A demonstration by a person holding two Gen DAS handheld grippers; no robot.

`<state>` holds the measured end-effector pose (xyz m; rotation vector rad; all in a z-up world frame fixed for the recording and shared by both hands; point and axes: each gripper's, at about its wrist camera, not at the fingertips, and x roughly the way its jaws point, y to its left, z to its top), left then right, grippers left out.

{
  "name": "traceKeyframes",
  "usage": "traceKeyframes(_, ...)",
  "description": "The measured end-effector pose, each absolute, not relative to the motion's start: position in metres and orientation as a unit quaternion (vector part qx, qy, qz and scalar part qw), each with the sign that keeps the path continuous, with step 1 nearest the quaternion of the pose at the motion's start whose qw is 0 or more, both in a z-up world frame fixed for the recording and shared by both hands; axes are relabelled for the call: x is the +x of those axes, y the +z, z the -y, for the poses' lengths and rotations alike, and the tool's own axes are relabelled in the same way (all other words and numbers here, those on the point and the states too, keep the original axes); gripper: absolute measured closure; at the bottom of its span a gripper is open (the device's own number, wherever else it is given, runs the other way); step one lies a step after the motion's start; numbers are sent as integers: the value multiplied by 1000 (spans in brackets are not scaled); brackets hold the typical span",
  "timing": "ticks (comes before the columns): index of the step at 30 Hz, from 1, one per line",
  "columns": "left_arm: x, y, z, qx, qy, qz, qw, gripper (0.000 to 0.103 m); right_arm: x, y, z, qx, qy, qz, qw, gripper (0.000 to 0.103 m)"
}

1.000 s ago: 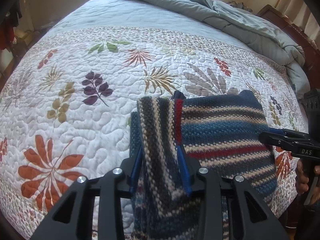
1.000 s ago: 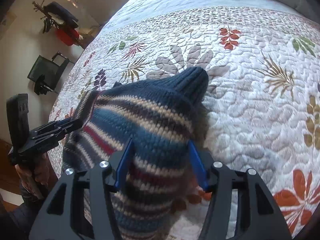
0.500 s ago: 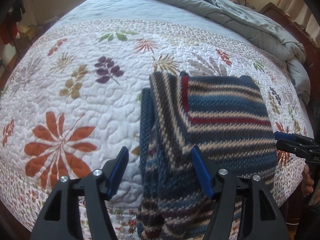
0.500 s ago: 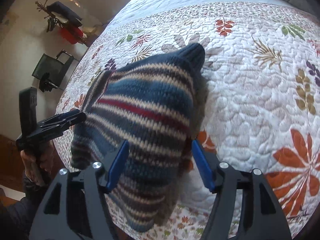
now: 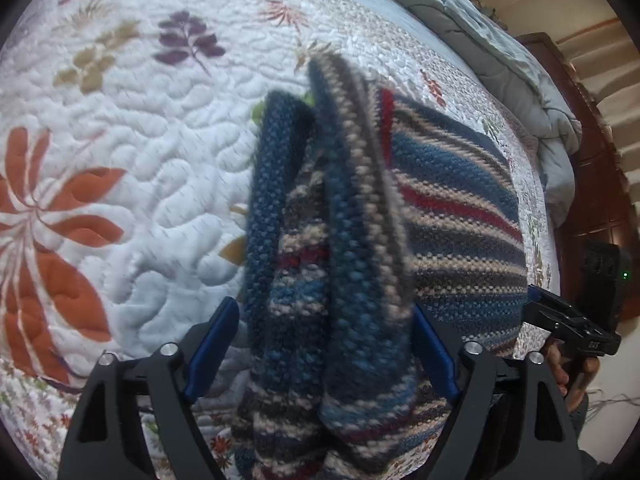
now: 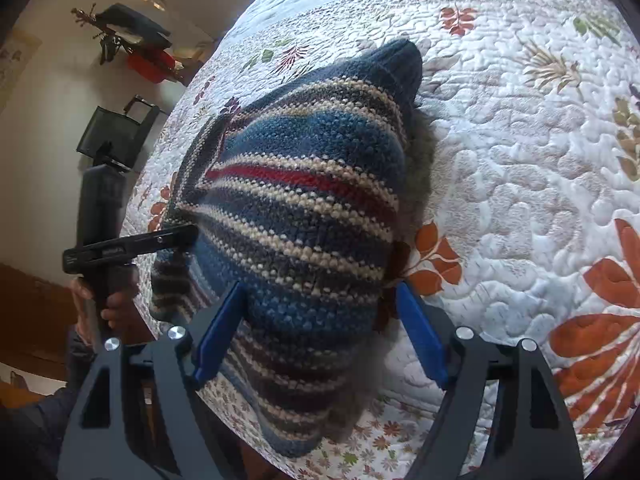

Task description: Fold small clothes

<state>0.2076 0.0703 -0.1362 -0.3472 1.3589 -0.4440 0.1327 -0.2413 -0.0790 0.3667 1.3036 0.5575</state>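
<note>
left tool: blue-padded fingers spread wide, gripping nothing. Knit folds bulge up between them; can't tell if the pads actually touch the wool.
right tool: same deal, jaws wide apart, blue pads on either side of the knit, not clamped on it.
sweater: chunky striped knit, bumpy pebbly stitch, bands of blue, navy, cream and grey with one red stripe. It sits right in front of both tools and runs in under them, on the near edge of the bed.
sweater shape from the left tool: two thick rolled folds stand up straight ahead of the fingers, long axis pointing away from the tool. A flatter folded panel spreads off to the right, stripes running sideways.
sweater shape from the right tool: a rounded mound with a ribbed dark blue end pointing away, far up ahead. The near end droops over the bed edge below the fingers.
other tool: in the left view the right one pokes in at the knit's right edge; in the right view the left one's tip meets the knit's left side.
quilt: white, puffy stitched swirls, printed with orange, purple, olive leaves. It lies under the sweater and spreads out all around.
comforter: grey-blue, rumpled, far ahead right.
headboard: dark wood, beyond the comforter on the right.
</note>
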Motion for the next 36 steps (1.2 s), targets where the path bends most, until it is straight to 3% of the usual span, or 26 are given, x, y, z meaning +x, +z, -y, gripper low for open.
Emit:
traceKeyframes(14, 213, -152, -53, -167, -292, -622, 707, 12, 142, -93, 237, 202, 282, -604, 718, 21)
traceKeyframes(19, 216, -152, -56, -201, -303, -622, 694, 21, 141, -97, 242, 216, 288, -605, 710, 20)
traceKeyframes(29, 217, -161, -39, -211, -328, -621, 679, 20, 145, -114, 247, 251, 303, -609, 688, 18)
traceKeyframes(31, 217, -158, -43, -210, -318, -620, 686, 27, 144, -115, 248, 252, 303, -607, 690, 24)
traceKeyframes(33, 214, -154, -46, -195, -307, -616, 699, 44, 141, -110, 248, 232, 299, -603, 702, 33)
traceKeyframes(36, 211, -150, -55, -211, -299, -613, 701, 51, 136, -101, 245, 207, 298, -594, 718, 41)
